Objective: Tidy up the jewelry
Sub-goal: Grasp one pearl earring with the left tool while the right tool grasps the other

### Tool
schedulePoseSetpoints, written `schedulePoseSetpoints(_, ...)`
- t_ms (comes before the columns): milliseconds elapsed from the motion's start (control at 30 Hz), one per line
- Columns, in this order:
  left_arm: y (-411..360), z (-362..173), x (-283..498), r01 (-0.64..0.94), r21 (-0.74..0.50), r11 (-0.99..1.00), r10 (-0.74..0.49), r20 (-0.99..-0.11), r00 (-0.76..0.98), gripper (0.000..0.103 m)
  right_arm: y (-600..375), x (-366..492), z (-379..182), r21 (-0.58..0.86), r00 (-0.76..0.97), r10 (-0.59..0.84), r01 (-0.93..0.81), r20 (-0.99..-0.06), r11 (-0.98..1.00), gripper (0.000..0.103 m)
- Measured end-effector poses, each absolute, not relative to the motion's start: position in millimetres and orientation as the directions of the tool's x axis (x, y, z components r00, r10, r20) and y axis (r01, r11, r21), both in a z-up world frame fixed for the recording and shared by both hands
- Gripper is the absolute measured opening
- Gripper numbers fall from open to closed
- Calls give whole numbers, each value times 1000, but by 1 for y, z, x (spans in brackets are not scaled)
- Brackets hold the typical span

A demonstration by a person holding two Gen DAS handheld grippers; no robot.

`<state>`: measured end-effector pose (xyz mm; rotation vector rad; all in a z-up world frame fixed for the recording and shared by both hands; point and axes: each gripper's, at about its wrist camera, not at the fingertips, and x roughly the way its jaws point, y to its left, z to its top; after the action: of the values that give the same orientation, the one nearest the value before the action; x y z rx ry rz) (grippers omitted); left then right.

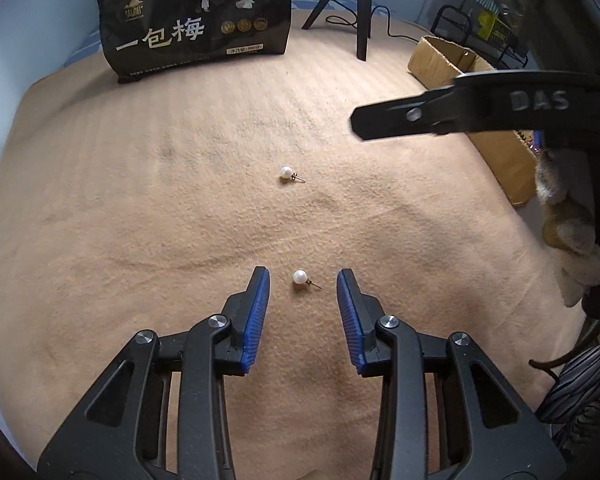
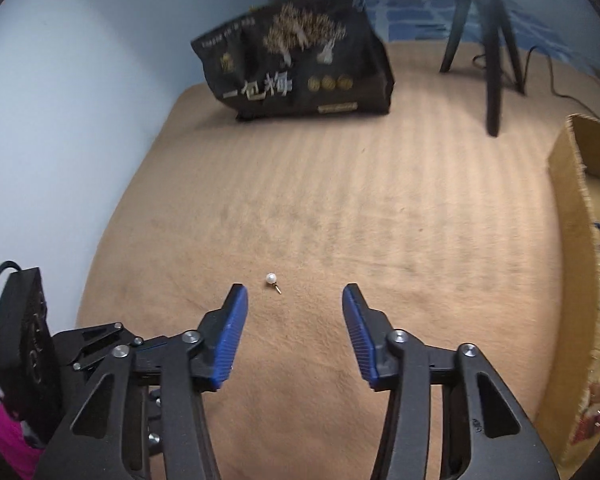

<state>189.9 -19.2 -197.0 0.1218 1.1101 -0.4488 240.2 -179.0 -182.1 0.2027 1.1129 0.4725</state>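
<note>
Two pearl studs lie on the tan blanket [image 1: 140, 200], each on its side with its post pointing right in the left wrist view. The near stud [image 1: 299, 277] rests on the blanket between the tips of the left gripper [image 1: 303, 280], touching neither blue pad [image 1: 260, 304]. The jaws of that gripper stand wide apart and hold nothing. The far stud [image 1: 286, 172] lies beyond the near stud, well apart from it, toward the black bag [image 1: 196, 16].

The right wrist view shows only one stud [image 2: 271, 279]; which of the two it is cannot be told. It lies just ahead of the right gripper [image 2: 295, 296], nearer its left pad [image 2: 230, 332] than its right, touching neither. That gripper's jaws are also spread wide with nothing between them. From the left wrist view, the right gripper [image 1: 460, 110] shows side-on as a black bar up and to the right of the far stud; whether it is off the blanket cannot be told.

The bag, printed with gold trees and white characters, stands upright at the blanket's far edge, beyond the far stud. A black tripod [image 1: 358, 0] stands to the right of the bag. A cardboard box [image 1: 496, 152] sits at the right edge of the blanket, right of both studs, its top open. A pale blue wall [image 2: 60, 120] runs along the left side of the blanket.
</note>
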Motion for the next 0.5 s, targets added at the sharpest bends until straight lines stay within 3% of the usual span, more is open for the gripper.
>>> schedulePoseSetpoints(67, -21, -199, 193, 414, -124, 902, -289, -886, 364, 34, -174, 243, -189, 391, 340, 464, -263, -818, 882, 38)
schedulePoseSetpoints(267, -23, -206, 199, 424, -120, 898, -285, -892, 352, 31, -161, 250, -201, 392, 314, 468, -275, -826, 878, 34)
schedulePoseSetpoints(500, -22, -212, 202, 425, -120, 897, -281, -897, 341, 18, -146, 260, -215, 398, 290, 472, -281, -832, 873, 29)
